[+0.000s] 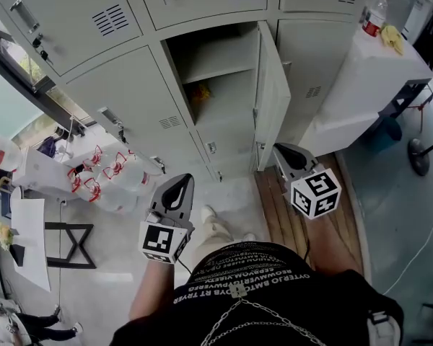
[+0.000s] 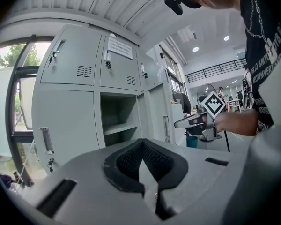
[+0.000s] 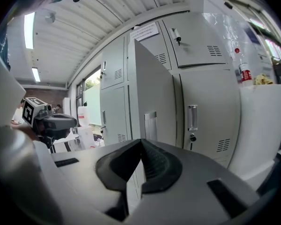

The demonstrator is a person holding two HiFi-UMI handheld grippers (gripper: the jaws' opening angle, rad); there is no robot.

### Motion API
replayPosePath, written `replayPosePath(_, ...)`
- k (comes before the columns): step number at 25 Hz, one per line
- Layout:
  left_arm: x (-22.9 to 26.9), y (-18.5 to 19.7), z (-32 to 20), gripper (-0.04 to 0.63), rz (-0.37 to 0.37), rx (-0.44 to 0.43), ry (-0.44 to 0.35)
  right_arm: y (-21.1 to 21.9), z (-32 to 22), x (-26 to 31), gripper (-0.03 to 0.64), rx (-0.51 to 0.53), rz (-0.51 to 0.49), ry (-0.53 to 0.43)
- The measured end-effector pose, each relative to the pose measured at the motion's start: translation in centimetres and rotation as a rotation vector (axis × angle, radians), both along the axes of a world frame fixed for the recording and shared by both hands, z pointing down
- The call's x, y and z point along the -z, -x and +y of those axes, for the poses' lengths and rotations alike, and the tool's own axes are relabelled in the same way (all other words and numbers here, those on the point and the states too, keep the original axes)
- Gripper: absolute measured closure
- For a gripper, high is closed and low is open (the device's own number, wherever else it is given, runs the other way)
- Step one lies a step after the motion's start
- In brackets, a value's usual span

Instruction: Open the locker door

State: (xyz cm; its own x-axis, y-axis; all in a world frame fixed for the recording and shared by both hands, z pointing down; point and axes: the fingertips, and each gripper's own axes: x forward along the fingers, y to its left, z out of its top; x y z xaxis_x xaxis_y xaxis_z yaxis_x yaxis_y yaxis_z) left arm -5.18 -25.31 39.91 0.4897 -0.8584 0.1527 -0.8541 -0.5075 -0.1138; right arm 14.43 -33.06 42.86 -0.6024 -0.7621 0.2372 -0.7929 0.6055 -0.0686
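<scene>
A wall of grey lockers fills the far side. One locker door (image 1: 271, 98) stands swung out to the right, showing an open compartment (image 1: 220, 85) with a shelf. Both grippers hang below it, apart from the door and holding nothing. My left gripper (image 1: 182, 182) points at the lockers left of the opening, and its jaws are shut. My right gripper (image 1: 286, 151) sits just below the open door's lower edge, jaws shut. The right gripper view shows the door (image 3: 152, 95) edge-on straight ahead, beyond the closed jaws (image 3: 140, 143). The left gripper view shows the open compartment (image 2: 116, 118) past its shut jaws (image 2: 141, 145).
A white table (image 1: 361, 85) stands to the right of the lockers, with a bottle (image 1: 375, 13) and a yellow item on it. Large water jugs (image 1: 105, 175) sit on the floor at left, near a white desk (image 1: 30, 240). The closed neighbouring lockers carry handles with keys.
</scene>
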Motion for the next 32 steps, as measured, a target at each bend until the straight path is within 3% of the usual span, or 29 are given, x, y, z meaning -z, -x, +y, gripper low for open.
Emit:
replayPosePath(11, 0.4, 1.5, 1.9, 0.597, -0.019, 0.037, 0.017, -3.8, -0.4, -0.1, 0.618, -0.108, 0.014, 0.017)
replayPosePath(15, 1.6, 2.1, 3.3, 0.597, -0.018, 0.058, 0.000, -3.7, 1.3, 1.8, 0.620, -0.106, 0.037, -0.066)
replayPosePath(18, 3.1, 2.9, 4.7, 0.597, -0.010, 0.061, -0.018, -2.0, 4.6, 3.5, 0.620, -0.039, 0.026, -0.119)
replayPosePath(23, 4.9, 4.7, 5.5, 0.597, -0.020, 0.072, -0.069, 1.7, 8.1, 3.1, 0.620, 0.022, 0.013, -0.104)
replayPosePath(26, 5.5, 6.1, 7.4, 0.597, 0.013, 0.071, -0.085, 3.7, 10.0, 2.6, 0.620, 0.033, 0.029, -0.081)
replayPosePath(32, 2.6, 13.8, 13.7, 0.597, 0.072, 0.144, -0.017, 9.6, 14.1, 3.1, 0.620, 0.043, 0.061, -0.082)
